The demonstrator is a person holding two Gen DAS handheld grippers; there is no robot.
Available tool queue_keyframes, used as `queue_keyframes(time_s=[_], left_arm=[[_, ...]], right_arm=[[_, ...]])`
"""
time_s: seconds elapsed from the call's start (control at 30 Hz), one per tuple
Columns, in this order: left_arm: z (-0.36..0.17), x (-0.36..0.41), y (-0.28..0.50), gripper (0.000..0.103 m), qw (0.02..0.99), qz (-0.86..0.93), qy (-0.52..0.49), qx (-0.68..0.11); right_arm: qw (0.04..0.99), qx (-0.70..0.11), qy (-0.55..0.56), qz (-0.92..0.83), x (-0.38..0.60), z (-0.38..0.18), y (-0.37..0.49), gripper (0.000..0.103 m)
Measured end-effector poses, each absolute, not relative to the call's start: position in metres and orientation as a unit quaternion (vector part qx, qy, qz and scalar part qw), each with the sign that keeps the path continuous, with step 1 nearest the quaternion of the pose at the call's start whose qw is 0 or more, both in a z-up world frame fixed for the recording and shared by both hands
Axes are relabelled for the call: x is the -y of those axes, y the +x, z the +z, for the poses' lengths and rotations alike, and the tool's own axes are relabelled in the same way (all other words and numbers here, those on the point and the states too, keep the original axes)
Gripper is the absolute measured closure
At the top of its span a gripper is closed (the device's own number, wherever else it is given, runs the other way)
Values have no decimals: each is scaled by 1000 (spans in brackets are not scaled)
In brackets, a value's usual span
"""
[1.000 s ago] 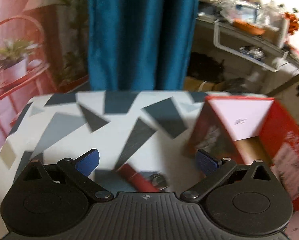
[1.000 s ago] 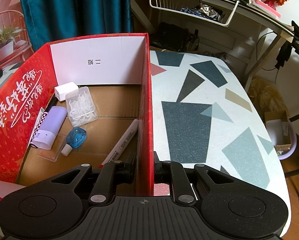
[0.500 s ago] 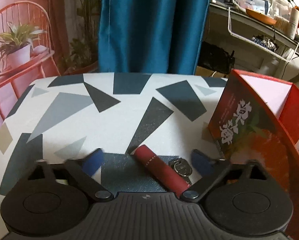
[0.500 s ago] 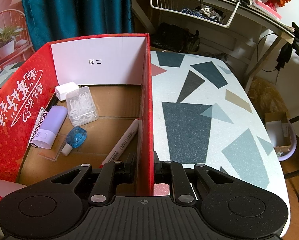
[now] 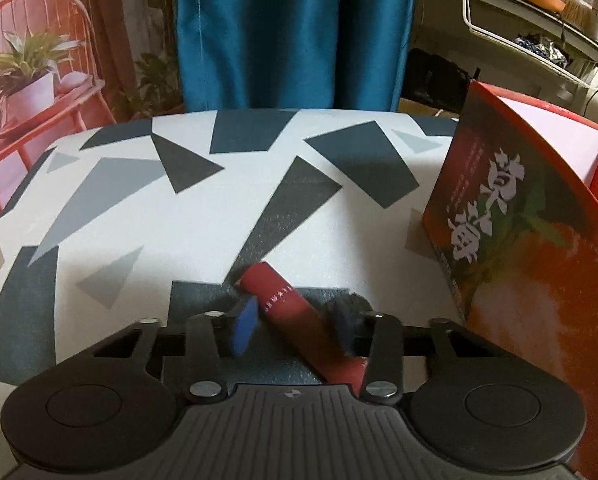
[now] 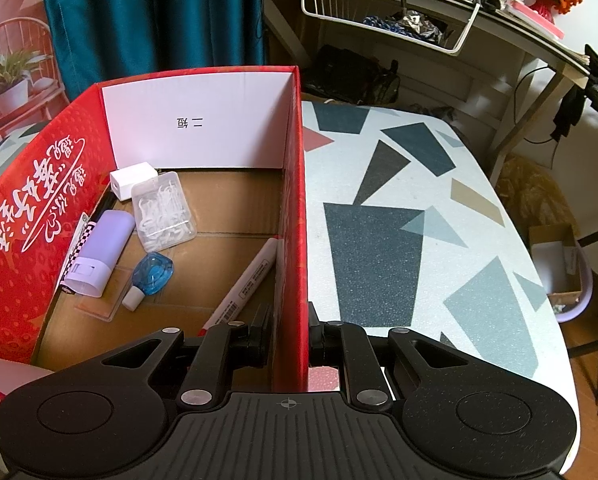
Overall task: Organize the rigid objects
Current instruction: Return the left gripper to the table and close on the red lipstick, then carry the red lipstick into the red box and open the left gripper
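Now the left hand-held gripper (image 5: pixel 295 326) is closing around the red tube (image 5: pixel 299 320) lying between its fingers on the tabletop (image 5: pixel 179 216); the right hand-held gripper (image 6: pixel 289 338) clamps the box (image 6: pixel 293 208) wall. Next comes lifting the tube into the box.

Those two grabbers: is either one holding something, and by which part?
The right gripper is clamped on the red box by its side wall's top edge. The left gripper is closing around the red tube at mid-length.

Inside the red box (image 6: pixel 295 184): one white marker (image 6: pixel 245 284); one purple tube (image 6: pixel 101 252); one blue bottle (image 6: pixel 151 276); one clear floss-pick case (image 6: pixel 163 210); one white charger (image 6: pixel 133 180); left of the box, one red tube (image 5: pixel 299 320).
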State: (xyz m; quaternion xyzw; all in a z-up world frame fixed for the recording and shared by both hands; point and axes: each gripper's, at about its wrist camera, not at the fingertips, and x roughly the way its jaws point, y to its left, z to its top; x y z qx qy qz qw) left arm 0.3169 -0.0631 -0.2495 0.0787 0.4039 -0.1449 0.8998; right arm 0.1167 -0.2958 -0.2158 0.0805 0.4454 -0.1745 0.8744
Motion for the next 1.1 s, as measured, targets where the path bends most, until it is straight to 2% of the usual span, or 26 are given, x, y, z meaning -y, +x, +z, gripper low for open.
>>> queue_keyframes(time_s=[0.13, 0.23, 0.6, 1.1], left_arm=[[-248, 59, 308, 76, 899, -148, 83, -403], [-249, 53, 302, 79, 896, -149, 81, -410], [-250, 30, 276, 79, 889, -149, 60, -428], [-254, 34, 280, 79, 889, -133, 71, -432]], right_arm=[[875, -445, 81, -175, 296, -216, 117, 89], [875, -444, 82, -174, 296, -216, 116, 89], [875, -444, 82, -175, 296, -216, 116, 89], [875, -444, 82, -175, 296, -216, 115, 88]])
